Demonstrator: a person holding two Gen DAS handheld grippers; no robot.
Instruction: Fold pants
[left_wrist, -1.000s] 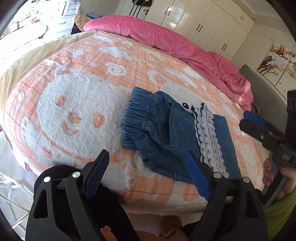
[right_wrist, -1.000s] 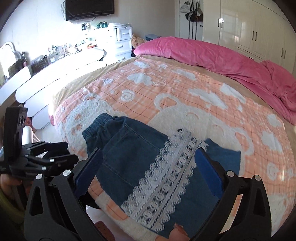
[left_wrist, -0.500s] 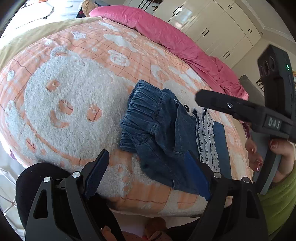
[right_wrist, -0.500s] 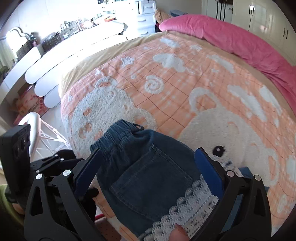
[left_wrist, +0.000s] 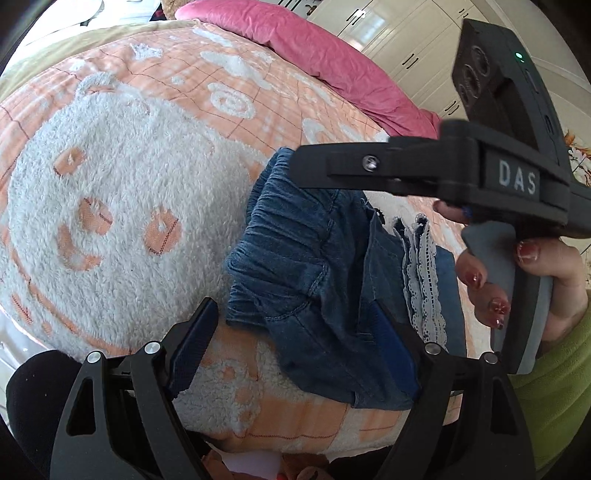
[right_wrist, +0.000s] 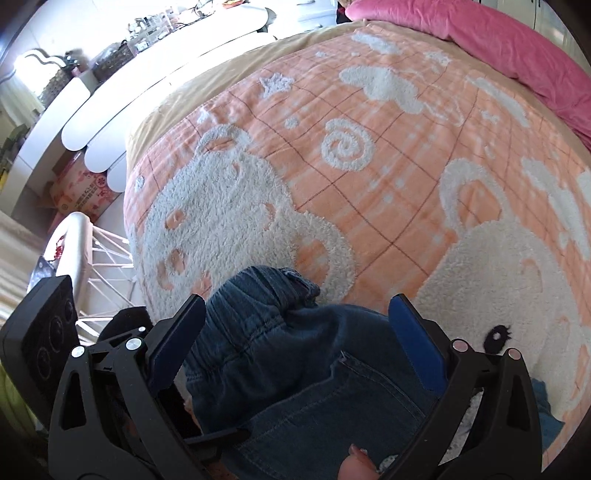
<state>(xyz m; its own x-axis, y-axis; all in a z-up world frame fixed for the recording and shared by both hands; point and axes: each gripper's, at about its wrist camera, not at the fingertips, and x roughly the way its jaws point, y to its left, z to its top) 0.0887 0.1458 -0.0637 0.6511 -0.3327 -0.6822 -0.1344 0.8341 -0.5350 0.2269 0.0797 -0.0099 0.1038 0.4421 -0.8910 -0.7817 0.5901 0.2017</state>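
Folded blue denim pants (left_wrist: 303, 273) with a white lace trim (left_wrist: 421, 273) lie near the front edge of the bed; the gathered waistband (left_wrist: 280, 236) faces left. My left gripper (left_wrist: 295, 343) is open, its fingers straddling the near lower corner of the pants. My right gripper (right_wrist: 295, 339) is open just above the waistband (right_wrist: 258, 295), the pants (right_wrist: 314, 387) between its fingers. From the left wrist view the right gripper body (left_wrist: 424, 166) crosses over the pants' far side.
The bed carries an orange blanket (left_wrist: 147, 129) with fluffy white bear shapes. A pink duvet (left_wrist: 314, 48) lies along the far side. White wardrobes (left_wrist: 406, 37) stand behind. A white counter (right_wrist: 147, 66) and a white rack (right_wrist: 85, 243) stand left of the bed.
My right gripper has swung left over the pants to the waistband. My left gripper has moved closer to the pants' near corner. The pants have not moved.
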